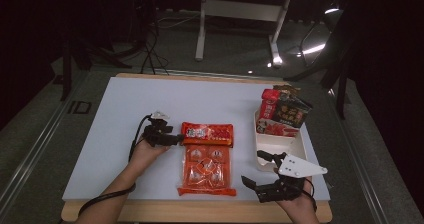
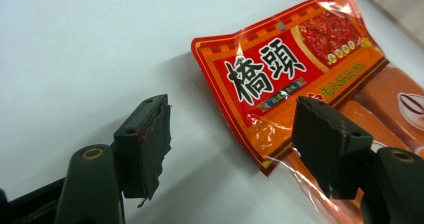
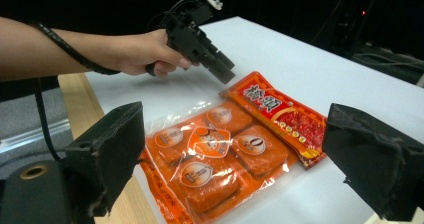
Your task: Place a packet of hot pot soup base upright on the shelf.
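An orange-red snack packet (image 1: 206, 159) with a red header lies flat in the middle of the white table top. In the left gripper view the header's near corner (image 2: 260, 134) sits just ahead of the gap between my jaws. My left gripper (image 1: 176, 139) (image 2: 232, 134) is open, at the packet's upper left corner, with nothing held. Low at the table's front right, my right gripper (image 1: 256, 169) (image 3: 240, 154) stands wide open and points at the packet (image 3: 225, 149) from a short way off. The right gripper view also takes in the left gripper (image 3: 202, 41) and the hand holding it.
A white tray (image 1: 280, 149) stands at the right with a red packet (image 1: 270, 101) and a dark packet (image 1: 291, 111) upright at its far end. The wooden table edge (image 1: 200, 211) runs along the front. Beyond the table are dark floor and a desk frame (image 1: 240, 14).
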`<action>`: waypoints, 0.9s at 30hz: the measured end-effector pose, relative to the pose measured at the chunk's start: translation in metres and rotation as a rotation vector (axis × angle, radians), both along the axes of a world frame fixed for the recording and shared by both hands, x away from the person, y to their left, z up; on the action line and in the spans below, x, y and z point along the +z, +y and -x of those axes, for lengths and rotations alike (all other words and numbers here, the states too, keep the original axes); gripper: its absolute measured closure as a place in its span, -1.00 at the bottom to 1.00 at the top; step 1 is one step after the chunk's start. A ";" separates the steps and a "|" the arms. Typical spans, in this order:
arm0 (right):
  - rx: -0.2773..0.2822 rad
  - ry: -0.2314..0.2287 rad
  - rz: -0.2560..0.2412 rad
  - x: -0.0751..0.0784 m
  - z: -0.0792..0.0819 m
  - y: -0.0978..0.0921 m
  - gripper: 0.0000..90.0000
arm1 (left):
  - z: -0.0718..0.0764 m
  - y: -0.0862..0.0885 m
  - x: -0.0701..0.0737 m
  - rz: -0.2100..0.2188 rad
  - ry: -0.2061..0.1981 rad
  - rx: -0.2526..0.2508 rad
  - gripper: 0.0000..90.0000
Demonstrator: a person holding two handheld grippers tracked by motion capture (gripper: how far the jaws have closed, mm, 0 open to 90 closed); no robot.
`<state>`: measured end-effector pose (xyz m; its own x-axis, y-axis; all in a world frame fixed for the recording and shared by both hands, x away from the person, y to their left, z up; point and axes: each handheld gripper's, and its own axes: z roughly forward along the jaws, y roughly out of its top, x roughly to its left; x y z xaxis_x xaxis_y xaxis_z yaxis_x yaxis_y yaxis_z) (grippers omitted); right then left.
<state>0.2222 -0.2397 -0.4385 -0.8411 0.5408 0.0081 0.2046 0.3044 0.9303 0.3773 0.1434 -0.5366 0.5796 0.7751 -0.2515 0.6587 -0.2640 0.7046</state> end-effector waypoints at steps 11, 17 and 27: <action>0.021 0.024 0.025 -0.004 0.000 0.003 -0.74 | -0.015 -0.013 -0.011 0.013 0.037 -0.023 -0.06; 0.005 0.019 0.019 -0.003 -0.001 0.002 -0.73 | -0.015 -0.025 -0.010 0.026 0.066 -0.102 0.17; -0.009 0.062 -0.008 -0.006 -0.007 -0.002 -0.75 | -0.015 -0.033 -0.008 0.044 0.109 -0.128 0.82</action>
<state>0.2296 -0.2413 -0.4441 -0.8338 0.5483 0.0648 0.2652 0.2948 0.9180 0.3927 0.1102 -0.5444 0.6403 0.6839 -0.3497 0.6946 -0.3211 0.6437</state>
